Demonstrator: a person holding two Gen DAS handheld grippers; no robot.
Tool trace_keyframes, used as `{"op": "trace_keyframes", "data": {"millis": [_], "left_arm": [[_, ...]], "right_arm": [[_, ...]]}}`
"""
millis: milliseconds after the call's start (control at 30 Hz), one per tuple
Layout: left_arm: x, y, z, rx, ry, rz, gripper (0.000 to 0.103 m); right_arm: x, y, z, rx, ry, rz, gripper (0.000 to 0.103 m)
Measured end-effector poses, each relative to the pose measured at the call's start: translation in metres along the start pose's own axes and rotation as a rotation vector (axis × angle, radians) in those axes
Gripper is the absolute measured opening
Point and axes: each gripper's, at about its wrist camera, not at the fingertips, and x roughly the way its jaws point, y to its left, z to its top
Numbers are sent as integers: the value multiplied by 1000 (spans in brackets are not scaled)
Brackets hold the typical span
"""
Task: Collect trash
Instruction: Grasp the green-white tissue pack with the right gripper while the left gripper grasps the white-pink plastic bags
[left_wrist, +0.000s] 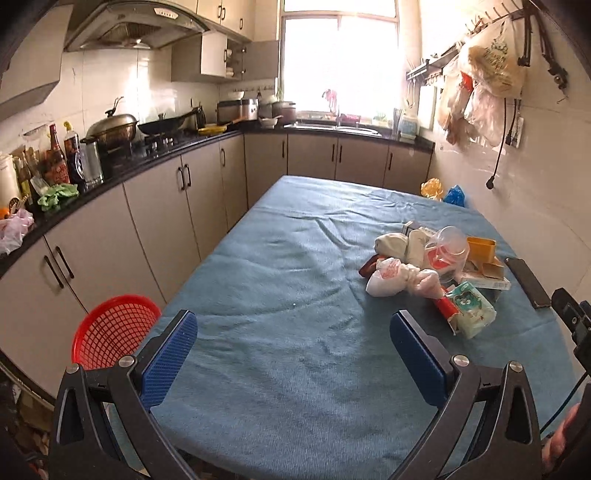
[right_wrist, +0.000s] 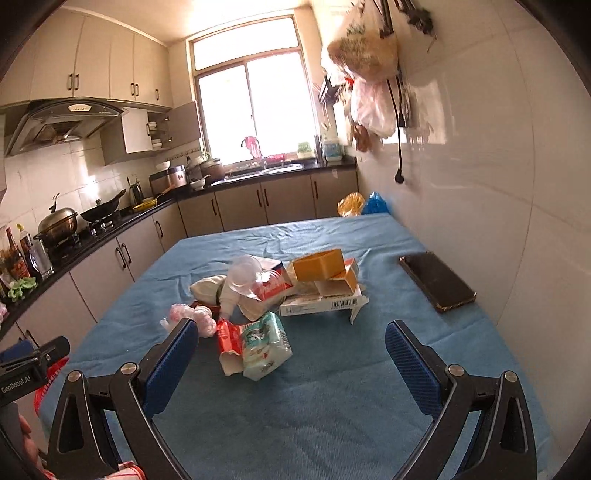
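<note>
Jaws of the left gripper stand spread wide with nothing between them, hanging over bare blue cloth on the tabletop. Ahead and to the right of those jaws lies the trash pile: a tied white plastic bag, a clear plastic cup, an orange box and, nearest the right blade, a tissue pack. A dark phone lies further right, apart from the pile. Just left of the left blade, off the tabletop's edge, sits a red mesh basket.

From the right wrist, the right gripper is likewise spread and empty. The tissue pack lies between its blades and just ahead, touching a red wrapper. The orange box and a flat white carton lie further ahead, the phone ahead to the right
</note>
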Motion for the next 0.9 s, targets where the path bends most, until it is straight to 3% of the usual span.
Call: {"op": "trace_keyframes", "data": {"millis": [267,500,667,900], "left_arm": [[-28,4,-9,-5,-42,-11,103],[-54,7,-19,3,-87,-5,103],[-57,2,-23,36,-87,8,103],[-54,1,-25,75,-93,43,103]], "right_arm": [[-27,12,-8,-71,-17,-36,103],[-53,3,-13,-14,-19,3,103],[-70,-2,-15,-2,-57,-7,103],[-62,-6,-14,13,-27,5,103]]}}
